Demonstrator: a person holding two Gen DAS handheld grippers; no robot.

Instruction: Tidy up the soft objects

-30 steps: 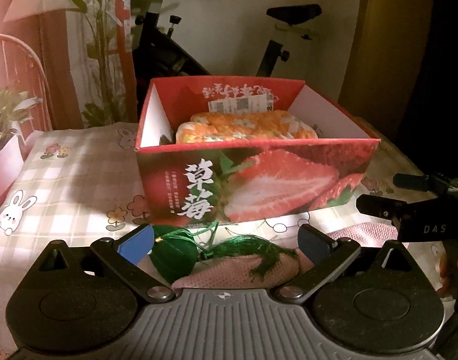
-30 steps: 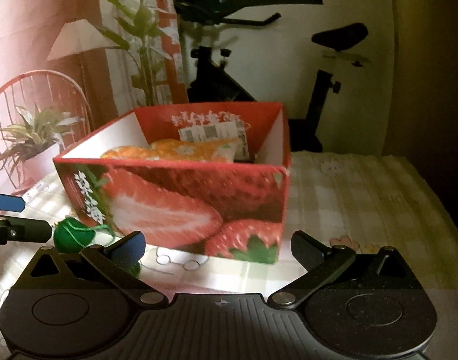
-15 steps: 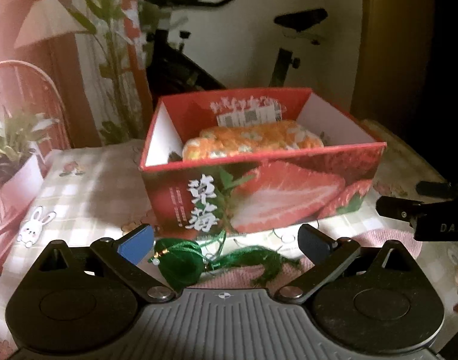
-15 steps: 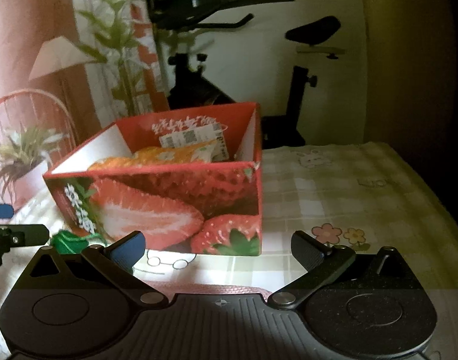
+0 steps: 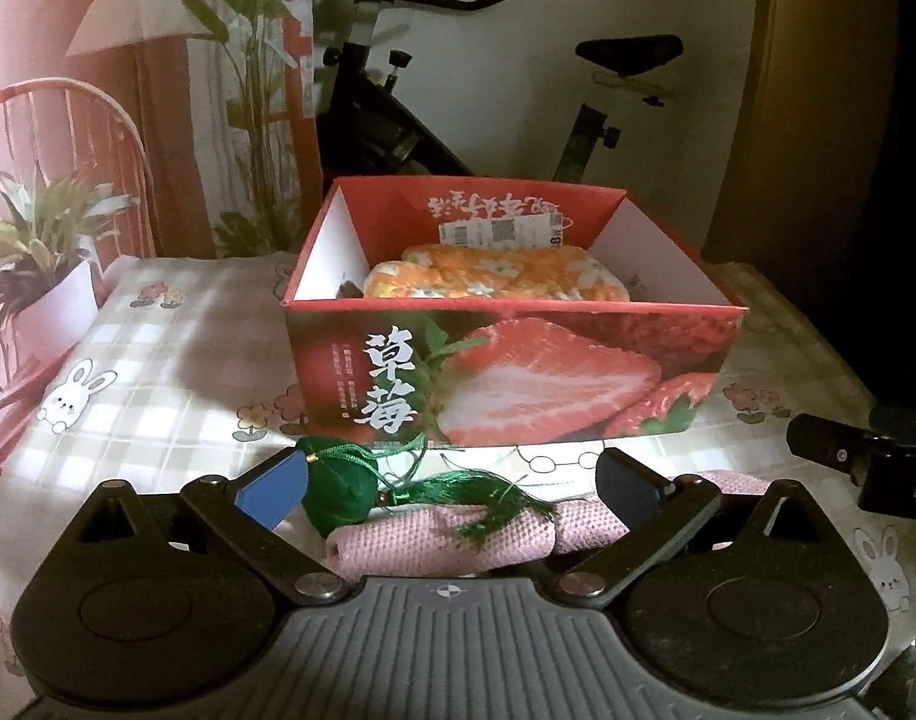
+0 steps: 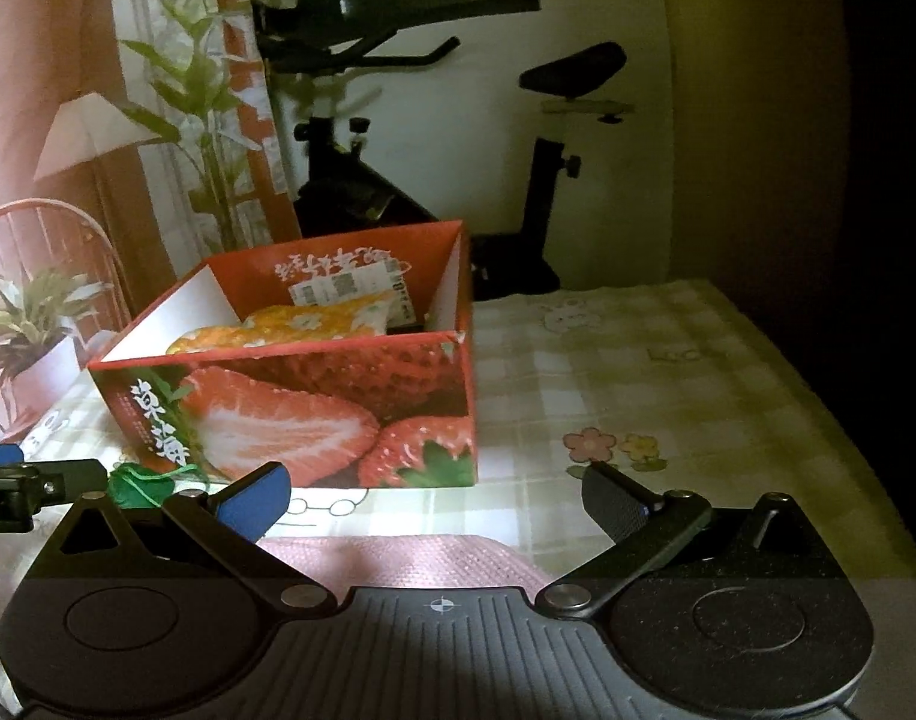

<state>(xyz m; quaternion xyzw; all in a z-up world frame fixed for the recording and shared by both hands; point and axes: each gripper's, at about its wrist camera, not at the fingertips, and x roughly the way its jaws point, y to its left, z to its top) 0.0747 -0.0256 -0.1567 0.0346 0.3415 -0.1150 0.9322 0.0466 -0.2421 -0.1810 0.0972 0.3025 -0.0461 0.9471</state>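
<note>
A red strawberry box (image 5: pixel 517 384) (image 6: pixel 314 402) stands on the checked tablecloth with an orange flowered soft item (image 5: pixel 493 279) (image 6: pixel 290 327) inside. In front of it lie a green tasselled sachet (image 5: pixel 344 489) (image 6: pixel 137 486) and a rolled pink knitted cloth (image 5: pixel 446 540) (image 6: pixel 398 558). My left gripper (image 5: pixel 452 486) is open, its fingers on either side of the sachet and the pink roll, not closed on them. My right gripper (image 6: pixel 434 501) is open over the pink cloth's right part, with nothing between its fingers.
A potted plant (image 5: pixel 38 276) (image 6: pixel 26 342) sits at the table's left edge by a red wire chair (image 5: pixel 68 138). An exercise bike (image 5: pixel 458 90) (image 6: pixel 434 138) stands behind the table. The cloth-covered tabletop (image 6: pixel 637 372) stretches to the right of the box.
Both grippers have pulled back and risen a little, so the box looks smaller and farther. The pink roll and the sachet now show more fully between my left fingers. Both stay open.
</note>
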